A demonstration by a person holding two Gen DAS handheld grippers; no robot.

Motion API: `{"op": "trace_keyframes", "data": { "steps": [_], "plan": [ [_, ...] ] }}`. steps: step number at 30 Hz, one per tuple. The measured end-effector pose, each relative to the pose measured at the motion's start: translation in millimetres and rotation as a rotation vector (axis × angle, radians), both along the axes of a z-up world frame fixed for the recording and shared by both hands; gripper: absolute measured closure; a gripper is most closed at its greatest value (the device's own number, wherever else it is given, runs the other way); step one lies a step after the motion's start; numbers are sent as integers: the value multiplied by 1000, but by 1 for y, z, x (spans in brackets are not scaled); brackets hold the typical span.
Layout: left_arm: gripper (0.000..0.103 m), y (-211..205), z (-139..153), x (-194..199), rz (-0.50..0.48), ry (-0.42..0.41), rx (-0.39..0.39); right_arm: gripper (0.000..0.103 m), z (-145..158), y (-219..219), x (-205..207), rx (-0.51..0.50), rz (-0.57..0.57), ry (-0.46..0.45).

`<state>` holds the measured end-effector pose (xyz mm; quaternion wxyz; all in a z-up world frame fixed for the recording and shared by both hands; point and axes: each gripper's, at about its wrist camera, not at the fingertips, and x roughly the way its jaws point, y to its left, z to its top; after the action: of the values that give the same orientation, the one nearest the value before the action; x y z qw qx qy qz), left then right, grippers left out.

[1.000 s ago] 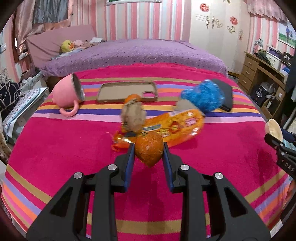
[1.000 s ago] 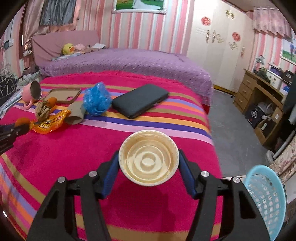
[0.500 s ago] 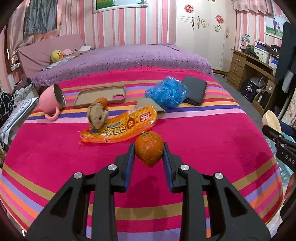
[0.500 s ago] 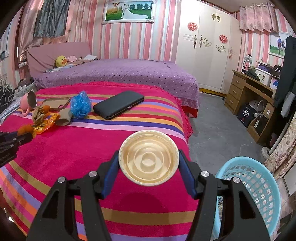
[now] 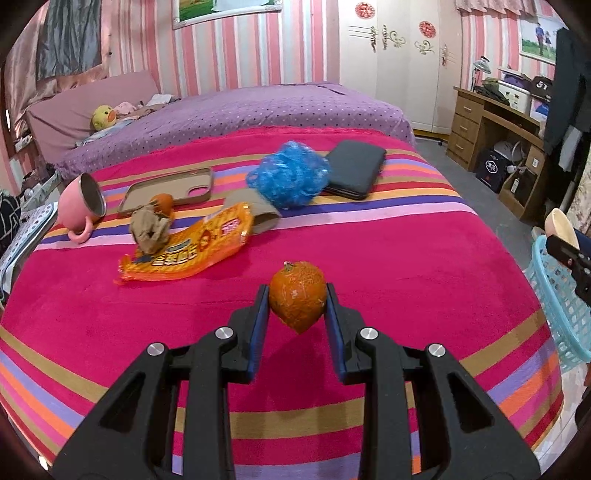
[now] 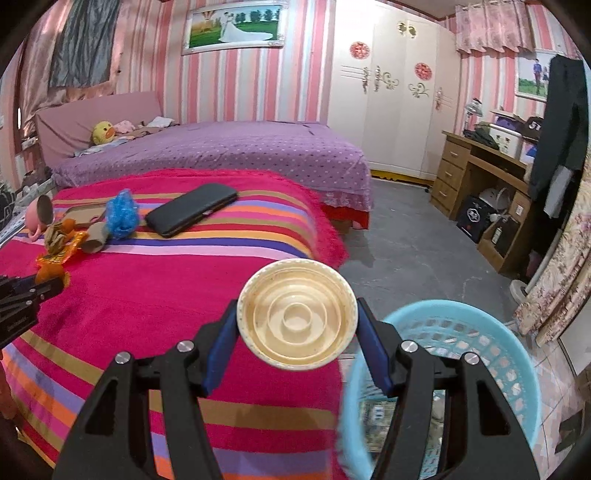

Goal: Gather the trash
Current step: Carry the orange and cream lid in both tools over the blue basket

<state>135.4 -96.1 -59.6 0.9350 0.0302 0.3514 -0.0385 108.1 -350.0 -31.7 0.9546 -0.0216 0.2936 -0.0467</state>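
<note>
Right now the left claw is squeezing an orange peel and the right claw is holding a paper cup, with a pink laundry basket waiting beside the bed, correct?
Nearly. The basket is light blue, not pink; the right wrist view shows it on the floor beside the bed. The rest stands: the left claw squeezes the orange peel, and the right claw holds the paper cup.

The walls (image 6: 236, 96) carry vertical pink and white stripes, with a framed wedding photograph (image 6: 234, 26) hung high. A tall cream wardrobe (image 6: 391, 96) with red round ornaments on its doors fills the far corner. Beside it stands a brown wooden desk with drawers (image 6: 476, 173) (its top cluttered). The floor (image 6: 413, 243) is plain grey. A large bed under a purple dotted cover (image 6: 221, 151) has a padded mauve headboard (image 6: 96, 114); a magenta striped blanket (image 6: 155, 295) lies nearer. Grey and pink drapes (image 6: 81, 44) hang at upper left.
</note>
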Motion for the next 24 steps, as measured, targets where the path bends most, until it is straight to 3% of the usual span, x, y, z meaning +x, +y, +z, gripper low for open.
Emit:
{"op": "trace_keyframes", "data": {
  "steps": [14, 24],
  "plan": [
    [75, -62, 10, -4, -53, -29, 27, 42, -1, -77, -24, 15, -104, -15],
    [75, -144, 28, -19, -183, -89, -6, 42, -8, -132, -36, 10, -190, -15]
  ]
}}
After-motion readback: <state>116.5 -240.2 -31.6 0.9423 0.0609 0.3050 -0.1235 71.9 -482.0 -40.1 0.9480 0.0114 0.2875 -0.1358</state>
